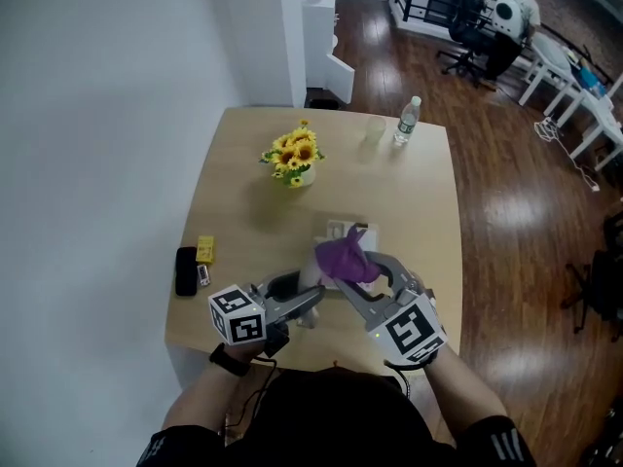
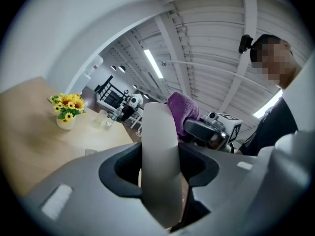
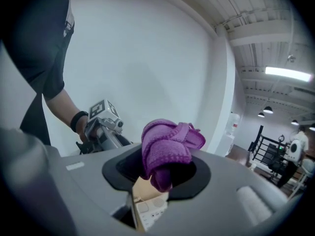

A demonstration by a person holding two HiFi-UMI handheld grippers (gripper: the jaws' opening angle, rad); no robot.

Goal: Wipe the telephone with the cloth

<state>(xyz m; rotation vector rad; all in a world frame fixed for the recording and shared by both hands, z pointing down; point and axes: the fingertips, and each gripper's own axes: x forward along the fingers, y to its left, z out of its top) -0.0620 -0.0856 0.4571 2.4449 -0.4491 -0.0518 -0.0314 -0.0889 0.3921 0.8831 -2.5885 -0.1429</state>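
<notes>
My left gripper (image 1: pixel 308 298) is shut on the white telephone handset (image 1: pixel 309 280), held up above the table's near edge. In the left gripper view the handset (image 2: pixel 158 151) stands upright between the jaws. My right gripper (image 1: pixel 352 272) is shut on a bunched purple cloth (image 1: pixel 346 259), which lies against the handset's upper end (image 2: pixel 183 107). The white telephone base (image 1: pixel 343 230) rests on the table just beyond, partly hidden by the cloth. In the right gripper view the cloth (image 3: pixel 167 149) fills the jaws and the base's keypad (image 3: pixel 150 211) shows below.
On the wooden table (image 1: pixel 419 222) stand a pot of sunflowers (image 1: pixel 295 156), a water bottle (image 1: pixel 407 121) and a glass (image 1: pixel 375 130) at the far side. A black device (image 1: pixel 186 270) and a small yellow box (image 1: pixel 205 250) lie at the left edge.
</notes>
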